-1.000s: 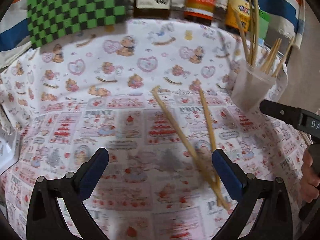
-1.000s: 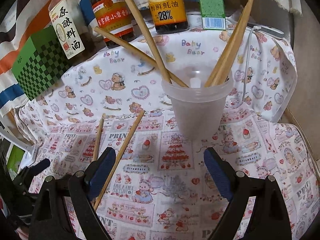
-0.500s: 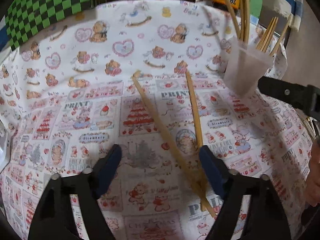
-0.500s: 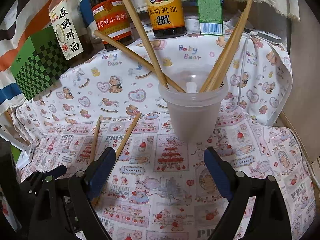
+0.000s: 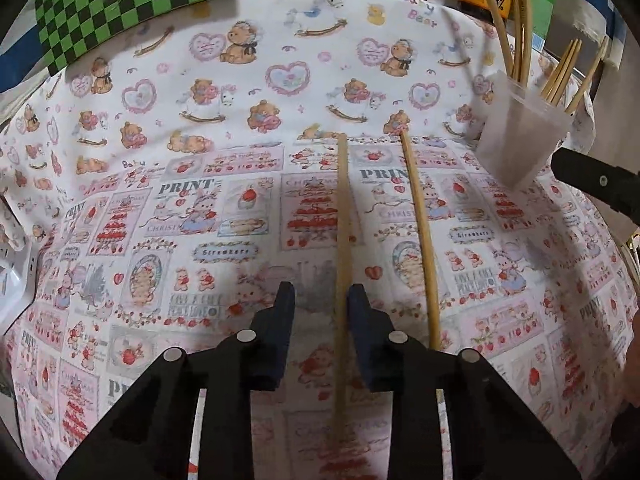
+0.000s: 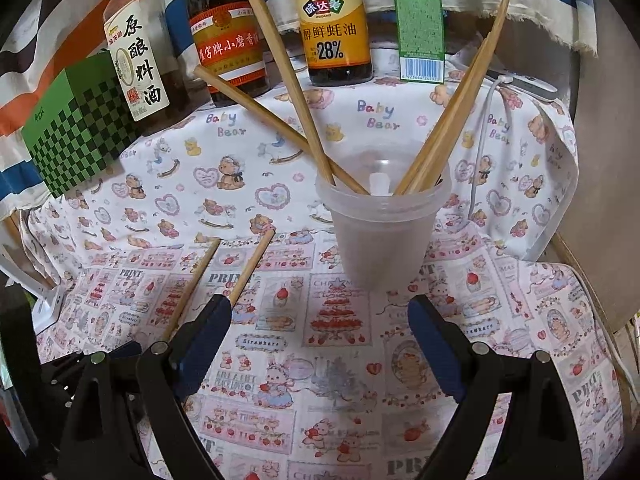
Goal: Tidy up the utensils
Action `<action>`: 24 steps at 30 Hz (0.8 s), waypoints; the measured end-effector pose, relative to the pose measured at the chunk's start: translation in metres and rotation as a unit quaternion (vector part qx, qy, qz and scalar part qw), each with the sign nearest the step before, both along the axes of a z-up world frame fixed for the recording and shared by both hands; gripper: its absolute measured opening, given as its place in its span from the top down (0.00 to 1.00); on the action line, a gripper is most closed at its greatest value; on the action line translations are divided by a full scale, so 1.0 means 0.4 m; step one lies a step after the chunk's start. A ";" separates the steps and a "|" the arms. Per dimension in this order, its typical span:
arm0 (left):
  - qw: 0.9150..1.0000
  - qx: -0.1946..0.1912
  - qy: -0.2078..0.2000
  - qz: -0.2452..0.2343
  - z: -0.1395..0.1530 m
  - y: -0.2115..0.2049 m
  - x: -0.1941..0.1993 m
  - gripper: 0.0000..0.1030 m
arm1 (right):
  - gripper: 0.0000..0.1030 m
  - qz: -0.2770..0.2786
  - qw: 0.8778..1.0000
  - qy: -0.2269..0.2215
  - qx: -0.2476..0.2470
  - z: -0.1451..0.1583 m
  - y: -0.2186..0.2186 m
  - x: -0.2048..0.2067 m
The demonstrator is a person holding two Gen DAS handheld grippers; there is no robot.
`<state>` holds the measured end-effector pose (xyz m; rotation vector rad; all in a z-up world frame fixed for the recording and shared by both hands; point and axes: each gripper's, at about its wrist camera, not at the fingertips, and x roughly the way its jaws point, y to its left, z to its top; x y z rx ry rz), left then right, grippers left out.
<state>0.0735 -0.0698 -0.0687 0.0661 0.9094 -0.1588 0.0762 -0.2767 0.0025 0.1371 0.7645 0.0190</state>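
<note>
Two wooden chopsticks lie on the printed cloth. In the left wrist view one chopstick (image 5: 342, 248) runs between the fingers of my left gripper (image 5: 322, 300), whose jaws have narrowed around it with a gap still on the left side. The second chopstick (image 5: 421, 232) lies just right of it. A translucent plastic cup (image 6: 382, 232) holds several chopsticks (image 6: 288, 80); it also shows in the left wrist view (image 5: 520, 140). My right gripper (image 6: 320, 320) is open and empty, in front of the cup. Both loose chopsticks (image 6: 248, 268) lie left of the cup.
Three sauce bottles (image 6: 336, 28), a green carton (image 6: 420, 28) and a green checkered box (image 6: 76, 128) stand along the back. A white cable (image 6: 484, 128) lies behind the cup. A white object (image 5: 12, 272) sits at the left edge.
My left gripper moved forward and turned over one loose chopstick, and its jaws closed from wide open to narrow around it. The right gripper stayed open, nearly still.
</note>
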 end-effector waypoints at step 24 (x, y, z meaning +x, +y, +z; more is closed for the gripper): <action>0.977 -0.074 -0.199 0.027 0.252 0.124 -0.131 0.95 | 0.11 0.116 0.991 0.049 -0.038 -0.074 0.155 -0.007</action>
